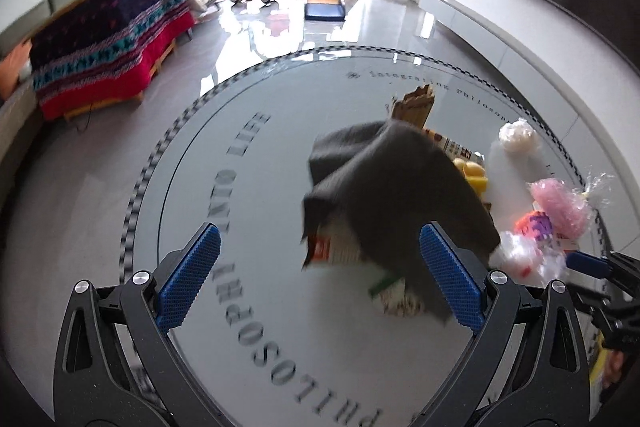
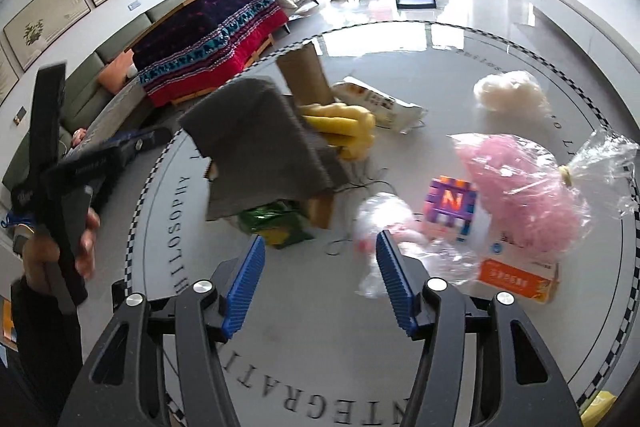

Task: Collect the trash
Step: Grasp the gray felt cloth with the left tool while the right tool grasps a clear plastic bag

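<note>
Blue-padded, the left gripper (image 1: 320, 277) is hanging released beside a blurred grey cloth (image 1: 392, 183) over packaging on the round table (image 1: 240, 327); the right gripper (image 2: 320, 283) is gaping, empty, near crumpled clear plastic (image 2: 380, 227).

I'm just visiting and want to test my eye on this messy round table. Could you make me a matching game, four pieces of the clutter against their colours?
Things:
1. cloth draped over the pile
2. shredded filling in the tied clear bag
3. fluffy wad at the far side
4. snack wrapper under the cloth's near edge

Colours:
A. white
B. green
C. grey
D. pink

Pairs: 1-C, 2-D, 3-A, 4-B
</note>
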A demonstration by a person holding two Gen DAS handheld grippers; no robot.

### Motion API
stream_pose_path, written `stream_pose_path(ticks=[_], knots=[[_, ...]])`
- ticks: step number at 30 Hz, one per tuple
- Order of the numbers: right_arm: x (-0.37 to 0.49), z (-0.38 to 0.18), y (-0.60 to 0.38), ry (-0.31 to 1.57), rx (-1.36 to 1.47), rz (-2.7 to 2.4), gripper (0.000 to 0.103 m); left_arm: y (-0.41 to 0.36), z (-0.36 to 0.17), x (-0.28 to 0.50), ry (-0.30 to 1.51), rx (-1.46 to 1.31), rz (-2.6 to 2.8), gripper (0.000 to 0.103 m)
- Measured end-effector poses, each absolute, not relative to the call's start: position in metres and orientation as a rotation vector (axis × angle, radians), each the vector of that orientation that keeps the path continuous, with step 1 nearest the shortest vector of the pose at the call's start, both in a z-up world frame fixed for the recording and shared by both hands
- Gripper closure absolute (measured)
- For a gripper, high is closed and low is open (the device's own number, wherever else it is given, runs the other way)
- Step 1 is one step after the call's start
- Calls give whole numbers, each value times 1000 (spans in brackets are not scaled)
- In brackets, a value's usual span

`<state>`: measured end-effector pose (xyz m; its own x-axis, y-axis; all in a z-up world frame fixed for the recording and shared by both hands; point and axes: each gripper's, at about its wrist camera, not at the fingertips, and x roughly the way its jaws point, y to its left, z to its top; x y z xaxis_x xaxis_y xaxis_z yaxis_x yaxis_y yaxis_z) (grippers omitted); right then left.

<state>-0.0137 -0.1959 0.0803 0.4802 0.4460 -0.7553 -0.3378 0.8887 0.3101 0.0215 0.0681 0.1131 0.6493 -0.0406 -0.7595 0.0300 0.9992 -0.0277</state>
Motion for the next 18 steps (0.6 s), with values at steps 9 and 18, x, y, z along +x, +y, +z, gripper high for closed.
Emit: stream_pose_path(ticks=[9, 18], knots=[[-1, 67, -209, 985, 137, 466, 43, 31, 90, 78, 858, 186, -86, 12], [0, 57, -212, 992, 90, 431, 43, 27, 82, 63, 832, 140, -161, 92]])
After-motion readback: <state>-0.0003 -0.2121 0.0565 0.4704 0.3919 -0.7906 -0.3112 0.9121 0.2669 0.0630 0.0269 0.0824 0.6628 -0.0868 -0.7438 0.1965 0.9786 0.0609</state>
